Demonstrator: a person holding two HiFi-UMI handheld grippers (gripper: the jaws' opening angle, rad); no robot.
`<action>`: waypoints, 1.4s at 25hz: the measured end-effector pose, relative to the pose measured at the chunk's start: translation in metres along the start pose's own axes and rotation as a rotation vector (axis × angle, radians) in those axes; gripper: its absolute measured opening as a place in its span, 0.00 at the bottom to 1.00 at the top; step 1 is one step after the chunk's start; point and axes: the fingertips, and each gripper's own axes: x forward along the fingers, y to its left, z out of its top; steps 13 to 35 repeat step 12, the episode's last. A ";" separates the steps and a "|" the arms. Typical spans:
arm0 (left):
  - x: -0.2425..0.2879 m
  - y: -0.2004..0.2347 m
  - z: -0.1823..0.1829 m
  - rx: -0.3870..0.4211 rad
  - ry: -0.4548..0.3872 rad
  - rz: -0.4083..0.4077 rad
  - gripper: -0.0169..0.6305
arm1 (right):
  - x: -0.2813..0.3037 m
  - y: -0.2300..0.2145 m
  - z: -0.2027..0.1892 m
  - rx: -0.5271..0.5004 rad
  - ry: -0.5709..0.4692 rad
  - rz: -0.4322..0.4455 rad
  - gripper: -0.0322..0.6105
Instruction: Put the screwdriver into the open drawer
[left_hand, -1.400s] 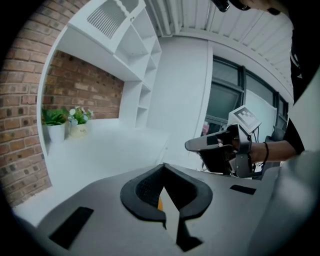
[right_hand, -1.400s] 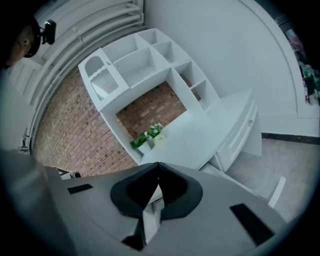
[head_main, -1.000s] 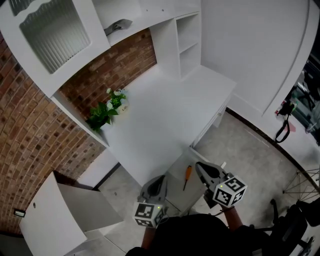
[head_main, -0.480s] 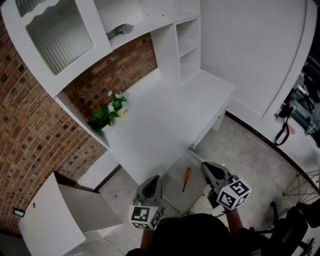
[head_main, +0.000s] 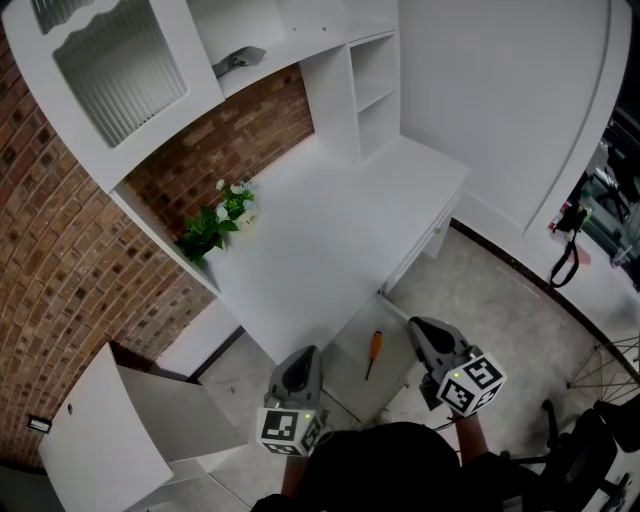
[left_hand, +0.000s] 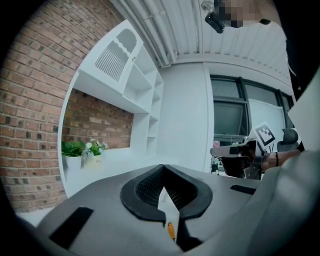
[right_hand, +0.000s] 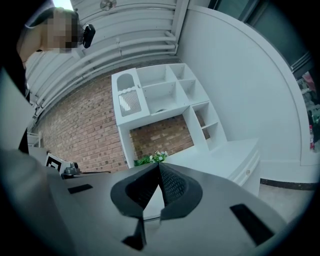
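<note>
Screwdriver is lying in the open drawer — orange handle toward the counter, shaft pointing back at you. It's resting loose on the drawer floor, with nothing gripping it.

In the head view you're holding the left gripper at the drawer's left side and the right gripper at its right side. Both are pointing away from you toward the counter. The screwdriver is sitting between the two, apart from both and touching neither.

Left gripper view: the jaws are clenched, tips meeting, nothing between the pads. A sliver of the orange handle is showing through the gap under the closed tips — so it's lying below the jaws, not in them. The right gripper is showing off to that view's right, at about the same height.

Right gripper view: the jaws are clenched tip to tip and empty. They're pointing out over the counter toward the potted plant and the brick wall behind it. The left gripper's marker cube is peeking in at that view's left edge.
</note>
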 end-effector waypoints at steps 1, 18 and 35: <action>0.000 0.000 0.001 -0.001 -0.003 0.001 0.04 | -0.001 0.000 0.000 -0.001 -0.001 -0.001 0.07; -0.002 -0.003 0.002 -0.009 -0.005 0.005 0.04 | -0.007 -0.002 -0.003 -0.020 0.000 -0.010 0.07; -0.002 -0.003 0.002 -0.009 -0.005 0.005 0.04 | -0.007 -0.002 -0.003 -0.020 0.000 -0.010 0.07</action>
